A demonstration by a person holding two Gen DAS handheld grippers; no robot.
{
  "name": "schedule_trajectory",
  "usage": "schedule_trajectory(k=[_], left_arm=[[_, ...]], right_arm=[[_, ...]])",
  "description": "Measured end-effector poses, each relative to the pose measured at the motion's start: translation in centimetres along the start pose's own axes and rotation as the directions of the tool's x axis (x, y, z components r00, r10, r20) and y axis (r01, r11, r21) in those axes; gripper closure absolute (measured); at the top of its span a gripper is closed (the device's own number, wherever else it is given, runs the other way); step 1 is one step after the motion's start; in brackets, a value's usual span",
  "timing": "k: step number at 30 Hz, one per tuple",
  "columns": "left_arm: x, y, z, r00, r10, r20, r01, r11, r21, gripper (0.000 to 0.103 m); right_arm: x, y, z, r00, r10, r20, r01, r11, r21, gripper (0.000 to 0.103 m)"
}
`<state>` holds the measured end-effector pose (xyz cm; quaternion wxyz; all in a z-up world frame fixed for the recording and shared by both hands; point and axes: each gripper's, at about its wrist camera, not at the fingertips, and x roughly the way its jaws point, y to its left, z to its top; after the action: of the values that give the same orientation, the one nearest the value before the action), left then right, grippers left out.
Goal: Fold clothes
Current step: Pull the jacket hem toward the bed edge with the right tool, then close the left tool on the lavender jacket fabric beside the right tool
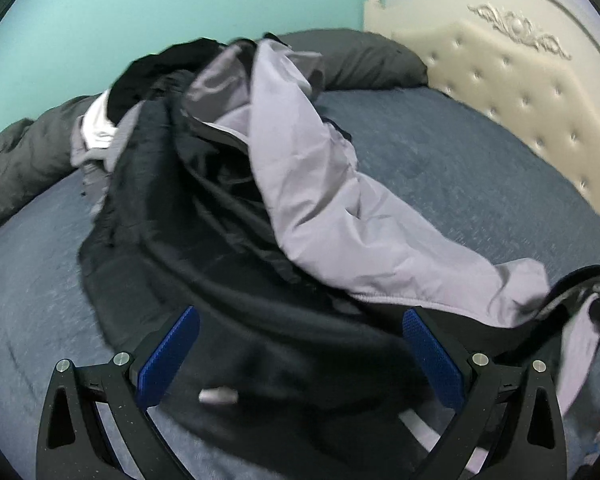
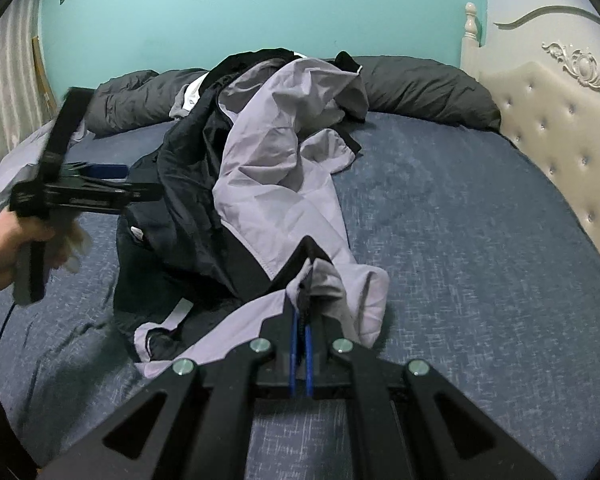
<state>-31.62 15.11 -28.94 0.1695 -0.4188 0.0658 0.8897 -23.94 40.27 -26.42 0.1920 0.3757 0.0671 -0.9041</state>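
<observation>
Lilac cloth in the right gripper point(image 2: 302, 316): its jaws were clenched on a bunched edge of the jacket point(image 2: 260, 184), only a thin pinch of fabric between the blue pads; a hard pull would likely have slipped it free.
Left gripper point(image 1: 300, 344): released, jaws spread wide over the black part of the jacket, nothing held; closing there could have grabbed several layers at once and dragged the whole heap.
Zip pull point(image 1: 218, 396): a small pale metal piece lay between the open fingers; it might have caught on a pad or jammed the grip.
Jacket: crumpled, lilac and black, twisted in the middle of the bed point(image 2: 460, 260), not folded; one sleeve ran toward the right gripper, so lifting from that single point would probably have tightened the twist rather than spread it flat.
Clothes pile point(image 1: 148, 80): black and white garments lay touching the jacket's far end; tugging the jacket could have pulled them along.
Pillows point(image 2: 420, 88): dark grey, along the far edge against the wall, close behind the pile, leaving little room to lay the jacket out that way.
Headboard point(image 2: 548, 128): cream, tufted, to the right, well apart.
</observation>
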Motion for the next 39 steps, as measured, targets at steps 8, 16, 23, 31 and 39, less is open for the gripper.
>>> schedule_trajectory(k=[8, 16, 23, 31, 39], left_arm=[[6.7, -0.9, 1.6, 0.995, -0.056, -0.077, 0.057, 0.998, 0.012, 0.007], [7.7, -1.8, 2.7, 0.987, -0.153, -0.058, 0.152, 0.988, -0.009, 0.019], [7.6, -3.2, 3.6, 0.977, -0.211, -0.031, 0.211, 0.977, 0.01, 0.019], [10.7, -3.8, 3.5, 0.967, -0.23, -0.109, 0.228, 0.973, -0.032, 0.019], [12.2, -4.6, 2.1, 0.971, -0.172, -0.168, 0.178, 0.984, 0.022, 0.02]], right_arm=[[2.6, -1.1, -0.2, 1.0, 0.007, -0.013, -0.007, 1.0, 0.006, 0.1], [4.5, -2.1, -0.2, 0.999, 0.023, -0.022, -0.023, 1.0, 0.021, 0.1], [5.0, -2.0, 0.0, 0.999, 0.046, -0.017, -0.046, 0.999, 0.013, 0.1], [5.1, -2.0, 0.0, 0.998, 0.058, -0.021, -0.058, 0.998, 0.019, 0.1], [5.3, -2.0, 0.1, 0.997, 0.073, -0.027, -0.072, 0.997, 0.026, 0.1]])
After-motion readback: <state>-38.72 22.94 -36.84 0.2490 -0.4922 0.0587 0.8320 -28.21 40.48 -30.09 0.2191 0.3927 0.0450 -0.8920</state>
